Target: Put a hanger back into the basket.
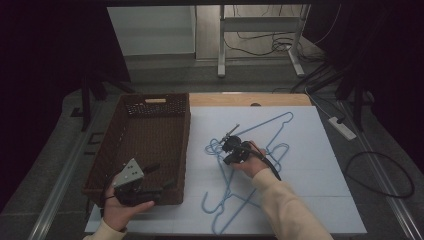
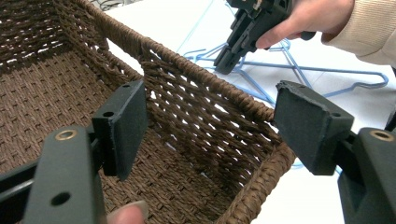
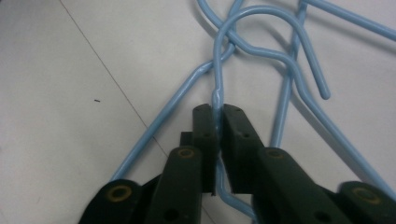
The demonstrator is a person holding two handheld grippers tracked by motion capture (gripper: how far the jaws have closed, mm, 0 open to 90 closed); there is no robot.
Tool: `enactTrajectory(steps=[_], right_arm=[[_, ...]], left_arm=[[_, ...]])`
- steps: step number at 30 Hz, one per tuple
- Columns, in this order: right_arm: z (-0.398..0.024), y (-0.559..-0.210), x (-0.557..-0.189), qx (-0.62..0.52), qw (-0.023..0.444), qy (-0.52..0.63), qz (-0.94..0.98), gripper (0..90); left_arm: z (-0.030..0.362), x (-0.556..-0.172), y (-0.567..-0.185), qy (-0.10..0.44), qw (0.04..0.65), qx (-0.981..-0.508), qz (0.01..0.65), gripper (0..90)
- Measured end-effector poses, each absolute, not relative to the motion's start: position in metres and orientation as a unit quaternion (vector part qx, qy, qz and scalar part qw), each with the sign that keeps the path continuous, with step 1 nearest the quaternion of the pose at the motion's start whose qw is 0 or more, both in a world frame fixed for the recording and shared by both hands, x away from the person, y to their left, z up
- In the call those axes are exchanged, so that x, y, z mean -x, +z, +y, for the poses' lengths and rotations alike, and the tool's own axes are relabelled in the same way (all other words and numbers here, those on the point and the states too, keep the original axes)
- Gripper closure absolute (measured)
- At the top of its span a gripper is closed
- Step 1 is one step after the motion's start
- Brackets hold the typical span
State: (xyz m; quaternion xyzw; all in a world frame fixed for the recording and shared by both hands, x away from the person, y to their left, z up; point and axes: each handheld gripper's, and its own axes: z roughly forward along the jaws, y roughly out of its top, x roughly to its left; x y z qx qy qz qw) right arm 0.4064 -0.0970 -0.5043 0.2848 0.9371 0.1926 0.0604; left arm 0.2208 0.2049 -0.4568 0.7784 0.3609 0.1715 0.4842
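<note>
High view: several blue wire hangers (image 1: 260,145) lie tangled on the pale table (image 1: 325,200), to the right of a brown woven basket (image 1: 125,150). The right gripper (image 1: 231,150) is down on the upper left part of the tangle, where the hooks cross — a sensible hold, since one wire taken near its neck can be drawn free of the rest. The left gripper (image 1: 150,182) sits at the basket's near right corner, apart from the hangers. Bare table lies to the right of and beyond the pile; the basket wall bounds it on the left, so a lift would probably have to clear that rim.

Left gripper view: its jaws stand spread wide with nothing between the pads, straddling the basket rim (image 2: 205,84) without touching it — likely placed to steady the basket or to wait. The basket floor (image 2: 42,93) is bare, so there is room inside. Beyond the rim, the right gripper (image 2: 224,63) presses down onto the hangers (image 2: 289,65).

Right gripper view: the jaws are pressed together, pinching a single hanger wire (image 3: 218,100) just below its hook (image 3: 261,28). Other hooks overlap close by, so snagging looks possible on the pull.
</note>
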Motion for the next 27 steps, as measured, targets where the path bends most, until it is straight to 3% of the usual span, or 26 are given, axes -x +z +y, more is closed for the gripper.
enactTrajectory(steps=[14, 27], right_arm=[[-0.112, -0.482, -0.389, -0.308, 0.081, 0.254, 0.913, 86.5], [-0.156, -0.458, -0.359, -0.315, 0.111, 0.351, 0.875, 86.5]], left_arm=[[0.208, -0.22, -0.455, 0.175, 0.488, -0.773, 0.365, 27.2], [0.209, -0.221, -0.452, 0.174, 0.486, -0.772, 0.369, 27.2]])
